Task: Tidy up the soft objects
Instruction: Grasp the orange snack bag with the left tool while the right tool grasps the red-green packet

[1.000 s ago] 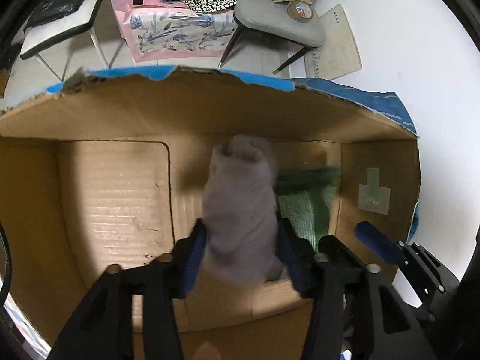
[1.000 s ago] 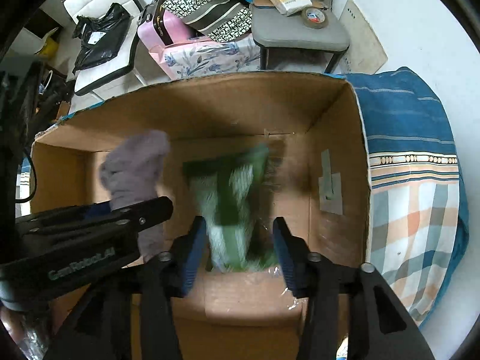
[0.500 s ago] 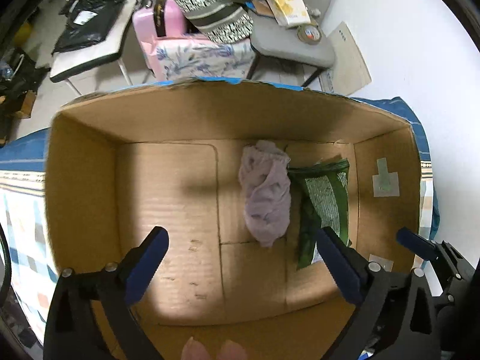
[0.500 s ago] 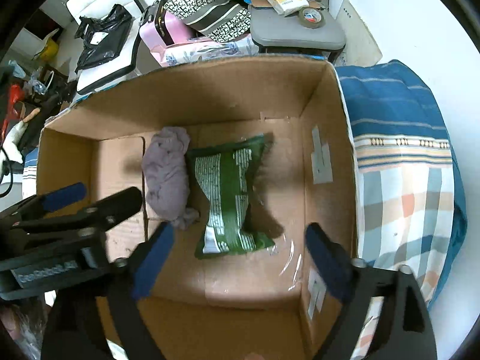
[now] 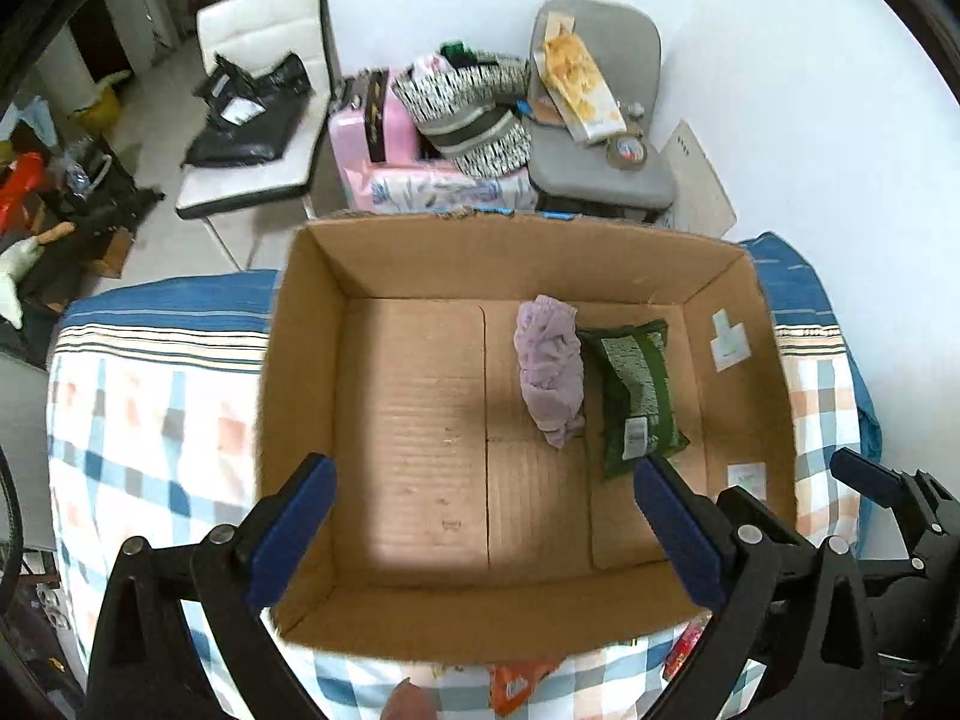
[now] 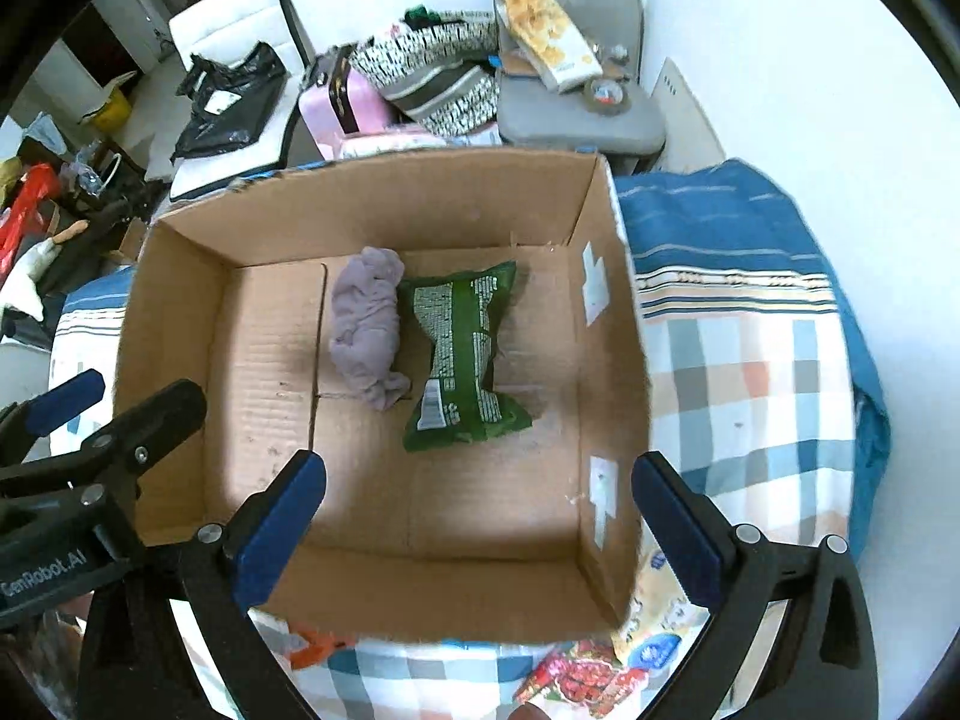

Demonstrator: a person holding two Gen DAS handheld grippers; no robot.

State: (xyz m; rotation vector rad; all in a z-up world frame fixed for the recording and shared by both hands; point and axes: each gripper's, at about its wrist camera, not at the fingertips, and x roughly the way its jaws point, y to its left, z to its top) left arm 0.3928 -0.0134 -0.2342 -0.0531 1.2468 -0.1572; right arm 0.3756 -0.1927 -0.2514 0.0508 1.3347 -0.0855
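Observation:
A rolled lilac cloth [image 5: 551, 367] lies on the floor of an open cardboard box [image 5: 312, 372], with a green snack bag [image 5: 637, 391] right beside it. Both also show in the right wrist view, the cloth [image 6: 367, 325] left of the bag [image 6: 463, 361] inside the box [image 6: 606, 324]. My left gripper [image 5: 483, 531] is open and empty, held above the box's near edge. My right gripper [image 6: 477, 525] is open and empty, above the near right part of the box. Each gripper is well apart from the cloth and the bag.
The box sits on a blue checked bedspread [image 6: 744, 372]. Several snack packets [image 6: 576, 675] lie on the bedspread in front of the box. Behind it stand a grey chair [image 5: 600, 168] with clutter, a pink case [image 5: 375, 132] and a white chair [image 5: 258, 120].
Both grippers opened and let go: the lilac cloth and the green bag now lie in the box. Both grippers have pulled up and back from the box.

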